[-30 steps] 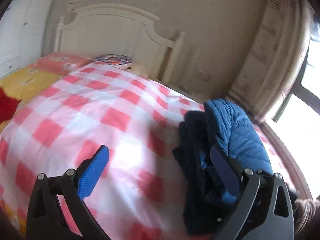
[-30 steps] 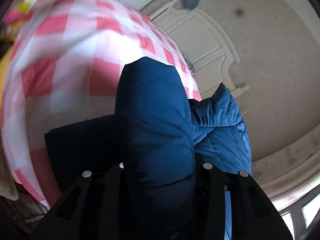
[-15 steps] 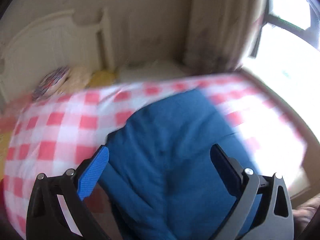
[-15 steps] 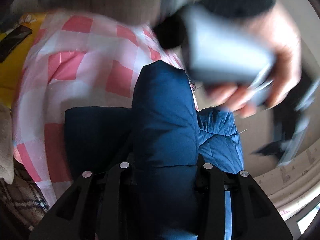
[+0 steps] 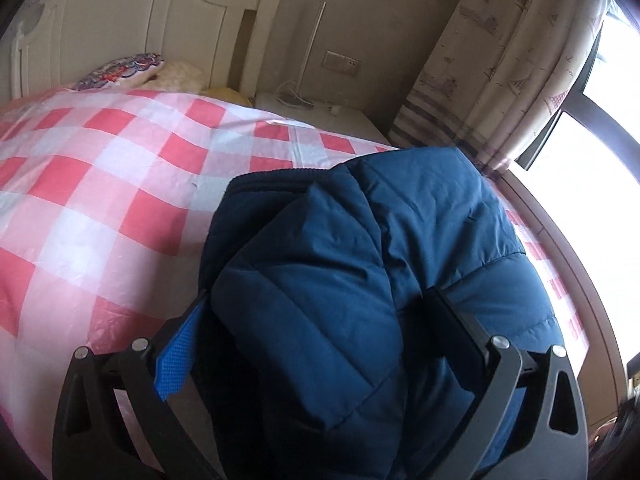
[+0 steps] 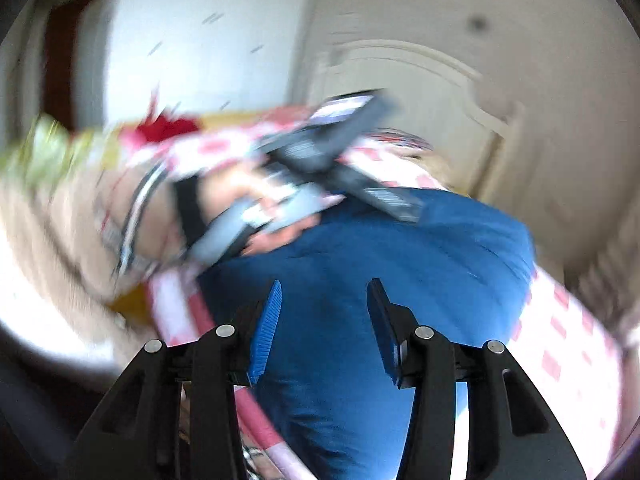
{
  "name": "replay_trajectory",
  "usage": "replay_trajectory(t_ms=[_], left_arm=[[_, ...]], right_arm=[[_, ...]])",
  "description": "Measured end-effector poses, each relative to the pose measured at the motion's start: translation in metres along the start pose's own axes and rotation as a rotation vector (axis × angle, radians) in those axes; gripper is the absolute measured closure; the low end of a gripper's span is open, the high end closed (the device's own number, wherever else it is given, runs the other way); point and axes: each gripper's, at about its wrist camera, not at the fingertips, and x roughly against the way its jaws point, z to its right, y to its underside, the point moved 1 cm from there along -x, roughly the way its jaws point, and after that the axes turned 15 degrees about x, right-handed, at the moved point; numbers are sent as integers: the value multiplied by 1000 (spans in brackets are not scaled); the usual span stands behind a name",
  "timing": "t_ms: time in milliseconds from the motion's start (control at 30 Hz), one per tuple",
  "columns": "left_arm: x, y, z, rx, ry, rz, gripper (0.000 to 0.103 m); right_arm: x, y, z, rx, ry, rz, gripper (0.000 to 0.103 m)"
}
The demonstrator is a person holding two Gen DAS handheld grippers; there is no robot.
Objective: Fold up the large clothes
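- The left claw (image 5: 316, 320) is clenched on a thick fold of the blue jacket (image 5: 360, 248), which bulges up between its fingers (image 5: 176, 356).
- The right claw (image 6: 324, 320) is released, its blue pads (image 6: 266, 328) spread with nothing between them, the jacket (image 6: 380, 280) beyond it.
- The jacket lies bunched on the checked bedspread (image 5: 100, 184), which runs off toward 10 o'clock.
- Headboard (image 5: 120, 32) at 11 o'clock, curtain (image 5: 500, 60) at 1 o'clock.
- The right view is blurred; a hand (image 6: 248, 200) holding the other tool shows at 11 o'clock.
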Motion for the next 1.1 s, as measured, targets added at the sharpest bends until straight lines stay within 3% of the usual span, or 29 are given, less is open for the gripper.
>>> replay_trajectory(t_ms=[133, 200, 300, 467, 633, 733, 833, 933, 1000, 1100], left_arm=[[15, 9, 6, -3, -53, 44, 2], [19, 13, 6, -7, -77, 70, 2], [24, 18, 3, -7, -89, 97, 2], [25, 19, -2, 18, -79, 83, 2], [47, 7, 31, -69, -244, 111, 2], [63, -9, 54, -88, -209, 139, 2], [51, -19, 71, -151, -310, 152, 2], [6, -17, 55, -147, -501, 82, 2], [-2, -9, 35, -80, -428, 84, 2], [6, -6, 22, -37, -384, 94, 2]], right_arm=[[-14, 4, 26, -85, 22, -35, 57], [-33, 7, 13, -42, -28, -85, 56], [-52, 14, -1, 79, 16, -109, 56], [-58, 25, 17, 14, -76, -91, 55], [-66, 27, 14, 22, -51, -112, 55], [-71, 28, 17, 18, -59, -109, 55], [-74, 28, 16, 22, -56, -111, 55], [-74, 27, 15, 26, -56, -105, 55], [-64, 22, 15, 41, -75, -91, 55], [-49, 18, 35, -1, -126, -58, 56]])
